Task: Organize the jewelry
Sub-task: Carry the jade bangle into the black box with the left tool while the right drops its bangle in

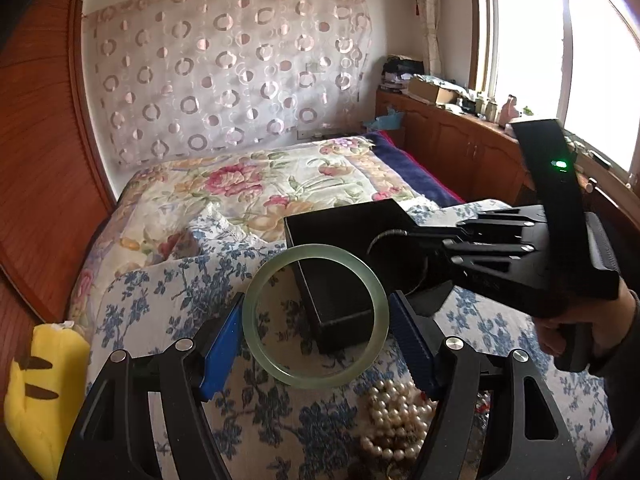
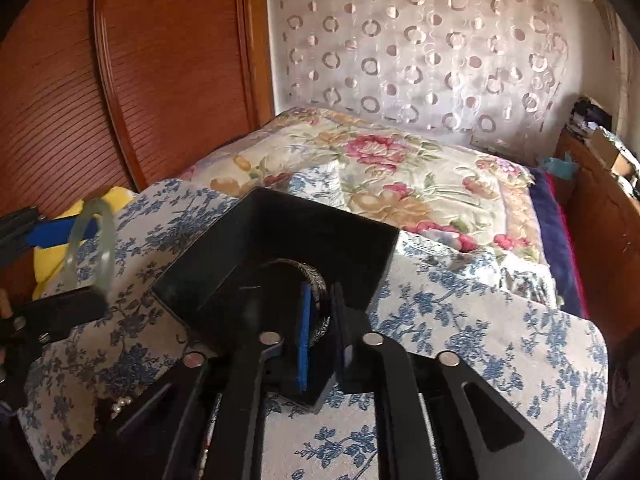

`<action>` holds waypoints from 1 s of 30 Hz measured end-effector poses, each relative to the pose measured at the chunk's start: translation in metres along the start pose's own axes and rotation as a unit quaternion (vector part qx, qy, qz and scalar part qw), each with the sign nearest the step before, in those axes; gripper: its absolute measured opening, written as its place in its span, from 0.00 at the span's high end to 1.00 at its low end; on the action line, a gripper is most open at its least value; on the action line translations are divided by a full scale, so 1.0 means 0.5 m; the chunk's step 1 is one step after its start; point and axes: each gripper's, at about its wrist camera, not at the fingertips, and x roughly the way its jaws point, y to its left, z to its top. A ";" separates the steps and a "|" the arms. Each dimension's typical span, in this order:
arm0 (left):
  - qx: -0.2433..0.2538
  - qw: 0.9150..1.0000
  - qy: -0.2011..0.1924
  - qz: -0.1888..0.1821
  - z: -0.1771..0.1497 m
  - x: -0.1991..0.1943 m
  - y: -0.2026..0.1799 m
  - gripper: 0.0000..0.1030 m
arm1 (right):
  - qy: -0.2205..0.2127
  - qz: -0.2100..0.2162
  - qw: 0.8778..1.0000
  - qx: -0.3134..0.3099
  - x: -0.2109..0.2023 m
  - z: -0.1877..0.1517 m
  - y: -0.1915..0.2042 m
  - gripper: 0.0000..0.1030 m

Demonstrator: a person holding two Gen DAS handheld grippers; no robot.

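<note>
Left tool [image 1: 316,316] grips a pale green bangle [image 1: 314,316] across its width, above the bed [image 1: 160,300] beside the black box [image 2: 280,236]. Right tool [image 2: 320,320], jaws narrow, reaches into that box around a dark mesh bracelet [image 2: 316,280]; can't tell if pads press it.

In the left wrist view, the bangle [image 1: 315,316] sits at centre frame between the two fingers of the left gripper [image 1: 316,334], which rise from the lower edge. Behind it, toward centre right, the open box [image 1: 340,240] rests on the cloth [image 1: 160,300] spread over the bed [image 1: 256,180]. The right gripper [image 1: 416,256] enters from the right edge, its tip over the box. A pearl necklace [image 1: 394,420] lies on the cloth at lower centre right, below the bangle. A plush toy [image 1: 44,392] sits at lower left. In the right wrist view, a mesh bracelet [image 2: 316,296] stands between the right gripper's fingers inside the box.
</note>
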 end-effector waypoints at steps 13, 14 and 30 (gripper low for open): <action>0.014 1.000 0.016 0.008 0.047 0.075 -0.024 0.34 | -0.042 0.002 0.999 0.028 -0.099 -0.040 -0.048 0.87; 0.015 1.000 0.019 0.007 0.052 0.085 -0.027 0.34 | -0.043 0.001 0.999 0.030 -0.103 -0.047 -0.050 0.87; 0.026 0.998 0.056 0.021 0.085 0.189 -0.054 0.34 | -0.045 -0.001 0.996 0.077 -0.133 -0.142 -0.109 0.86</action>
